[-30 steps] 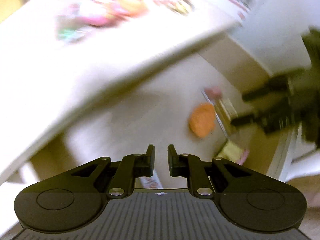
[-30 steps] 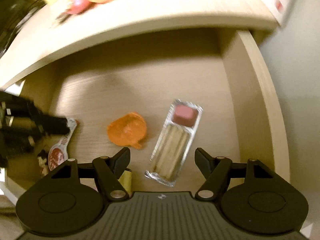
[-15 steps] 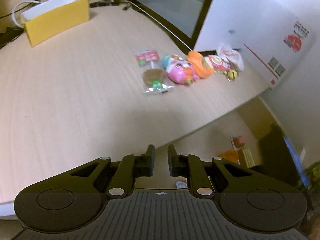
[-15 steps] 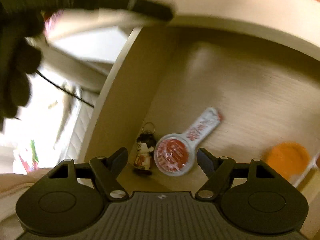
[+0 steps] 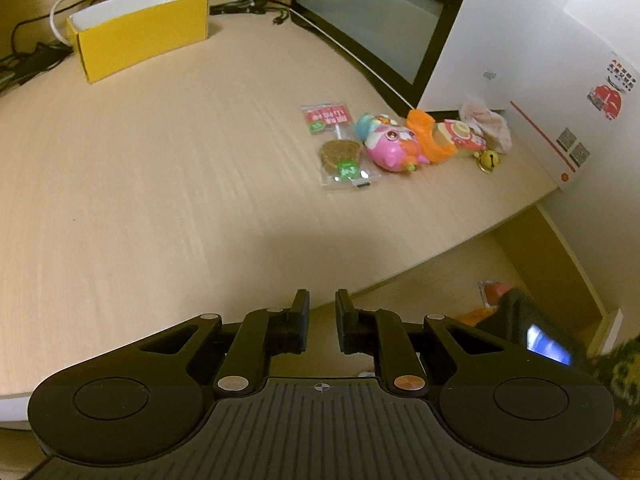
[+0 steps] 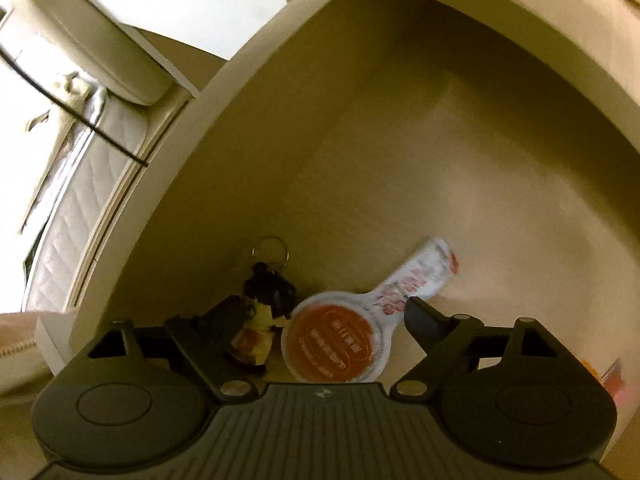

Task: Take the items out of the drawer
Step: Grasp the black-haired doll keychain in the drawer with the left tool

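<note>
In the right wrist view the open drawer (image 6: 400,152) holds a small figure keychain (image 6: 264,320) with a metal ring and a round red sealed packet with a long white tab (image 6: 336,340). My right gripper (image 6: 326,312) is open, low over the drawer floor, and both items lie between its fingers. At the right edge an orange item (image 6: 596,368) just shows. My left gripper (image 5: 322,328) is shut with nothing in it, over the desk's front edge. On the desk top lie a lollipop packet (image 5: 340,152), a pink toy (image 5: 390,146), an orange piece (image 5: 430,140) and a brass bell (image 5: 490,160).
A yellow box (image 5: 140,36), a monitor (image 5: 372,20) and a white carton (image 5: 540,60) stand at the back of the desk. The drawer's left wall (image 6: 180,200) runs close to the keychain. The desk edge overhangs the drawer's back.
My left gripper has risen out of the drawer and now faces the desk top. My right gripper has swung left and dropped lower over the keychain and red packet.
</note>
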`<control>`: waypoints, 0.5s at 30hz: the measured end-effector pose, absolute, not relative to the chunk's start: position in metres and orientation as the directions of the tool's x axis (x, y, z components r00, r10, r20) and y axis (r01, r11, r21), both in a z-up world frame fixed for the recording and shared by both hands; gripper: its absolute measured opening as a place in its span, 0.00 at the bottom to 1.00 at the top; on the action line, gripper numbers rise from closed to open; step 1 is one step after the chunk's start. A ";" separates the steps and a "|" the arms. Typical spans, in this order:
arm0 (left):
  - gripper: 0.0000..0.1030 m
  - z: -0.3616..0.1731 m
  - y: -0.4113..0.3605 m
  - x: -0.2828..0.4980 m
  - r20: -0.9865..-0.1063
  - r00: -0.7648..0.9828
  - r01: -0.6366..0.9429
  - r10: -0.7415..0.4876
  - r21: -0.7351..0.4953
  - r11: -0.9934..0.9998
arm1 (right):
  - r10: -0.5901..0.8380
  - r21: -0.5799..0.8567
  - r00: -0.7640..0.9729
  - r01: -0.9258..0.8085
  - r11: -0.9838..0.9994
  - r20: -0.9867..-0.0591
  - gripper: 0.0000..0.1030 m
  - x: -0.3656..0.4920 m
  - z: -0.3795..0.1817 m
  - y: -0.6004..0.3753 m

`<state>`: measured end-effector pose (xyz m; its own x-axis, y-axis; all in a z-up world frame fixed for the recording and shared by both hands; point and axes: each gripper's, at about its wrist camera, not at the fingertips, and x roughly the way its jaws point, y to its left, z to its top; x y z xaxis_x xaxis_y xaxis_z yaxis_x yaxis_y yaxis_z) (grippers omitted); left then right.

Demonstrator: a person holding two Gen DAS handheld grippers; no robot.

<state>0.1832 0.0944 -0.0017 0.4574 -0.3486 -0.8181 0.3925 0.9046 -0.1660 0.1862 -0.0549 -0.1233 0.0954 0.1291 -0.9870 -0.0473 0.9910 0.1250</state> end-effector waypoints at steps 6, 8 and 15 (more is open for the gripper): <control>0.15 -0.004 0.097 0.181 -0.829 0.449 0.379 -0.334 -0.162 0.911 | -0.008 -0.010 0.191 -0.006 1.000 -0.982 0.84 0.173 -0.108 -0.100; 0.15 -0.009 0.094 0.179 -0.838 0.429 0.389 -0.338 -0.166 0.906 | -0.047 -0.035 0.232 0.054 0.998 -0.972 0.81 0.166 -0.101 -0.125; 0.15 -0.037 0.060 0.164 -0.873 0.314 0.450 -0.373 -0.209 0.868 | -0.055 0.037 0.331 0.265 0.964 -0.942 0.81 0.116 -0.070 -0.185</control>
